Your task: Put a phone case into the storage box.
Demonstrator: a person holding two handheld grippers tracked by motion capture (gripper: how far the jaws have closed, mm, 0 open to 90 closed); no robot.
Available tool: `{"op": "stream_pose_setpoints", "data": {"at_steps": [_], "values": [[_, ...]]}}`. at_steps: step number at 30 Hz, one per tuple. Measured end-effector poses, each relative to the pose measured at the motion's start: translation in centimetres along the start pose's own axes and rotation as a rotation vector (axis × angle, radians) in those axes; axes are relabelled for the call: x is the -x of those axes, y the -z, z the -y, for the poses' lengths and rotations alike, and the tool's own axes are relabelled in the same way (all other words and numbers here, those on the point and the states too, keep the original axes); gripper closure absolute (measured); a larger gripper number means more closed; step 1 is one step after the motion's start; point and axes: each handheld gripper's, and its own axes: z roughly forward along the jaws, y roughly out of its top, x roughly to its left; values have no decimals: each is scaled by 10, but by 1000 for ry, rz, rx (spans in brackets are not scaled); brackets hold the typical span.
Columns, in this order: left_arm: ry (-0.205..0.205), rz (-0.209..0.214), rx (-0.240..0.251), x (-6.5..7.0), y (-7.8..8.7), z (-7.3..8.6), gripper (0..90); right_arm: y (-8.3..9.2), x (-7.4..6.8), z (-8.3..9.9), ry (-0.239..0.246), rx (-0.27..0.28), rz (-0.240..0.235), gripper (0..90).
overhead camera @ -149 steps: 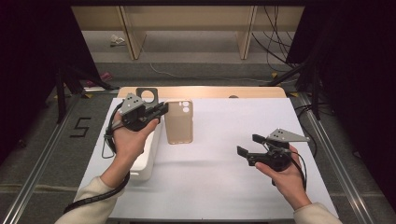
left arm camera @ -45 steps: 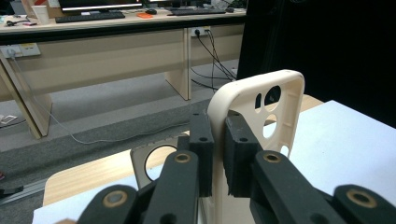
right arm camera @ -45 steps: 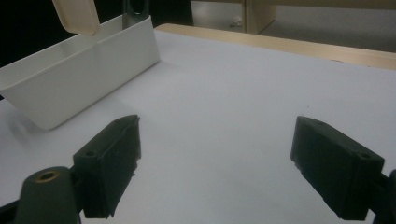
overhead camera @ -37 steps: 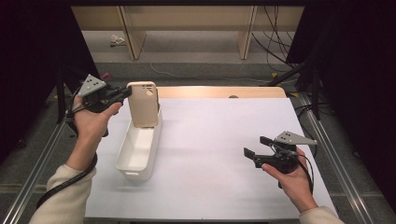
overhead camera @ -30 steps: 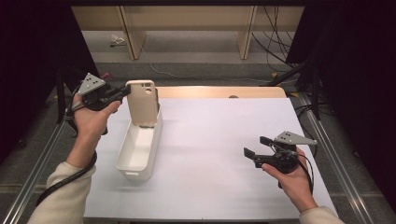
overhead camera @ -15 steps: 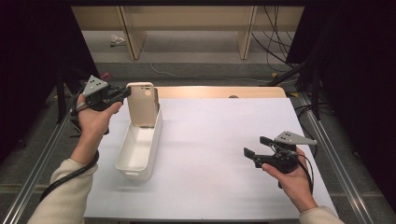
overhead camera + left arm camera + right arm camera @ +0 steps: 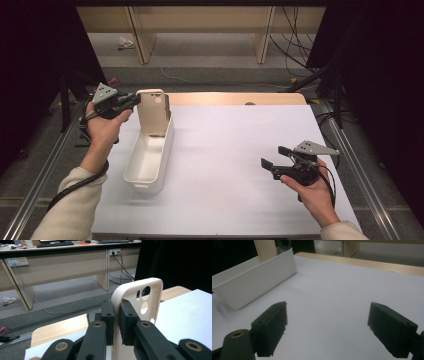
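Gripping the beige phone case (image 7: 137,298) by its edge, your left gripper (image 7: 131,100) stands it upright over the white bin's (image 7: 150,160) far end, upper left, ready to drop in. Your right gripper (image 7: 272,159) waits at lower right, jaws apart, above the bench (image 7: 225,145).

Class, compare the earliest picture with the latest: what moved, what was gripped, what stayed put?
The left gripper lifted the phone case off the table and now holds it upright over the white bin's far end. The bin and the open right gripper stayed put.
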Motion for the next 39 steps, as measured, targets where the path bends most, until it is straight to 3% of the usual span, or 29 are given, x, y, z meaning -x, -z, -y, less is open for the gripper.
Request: {"op": "stream_pose_setpoints", "data": {"at_steps": [26, 39], "values": [[-20, 45, -53, -15, -29, 38, 828, 0, 0, 0, 0, -2, 0, 169], [-20, 44, -73, -21, -38, 45, 822, 0, 0, 0, 0, -2, -3, 166]]}}
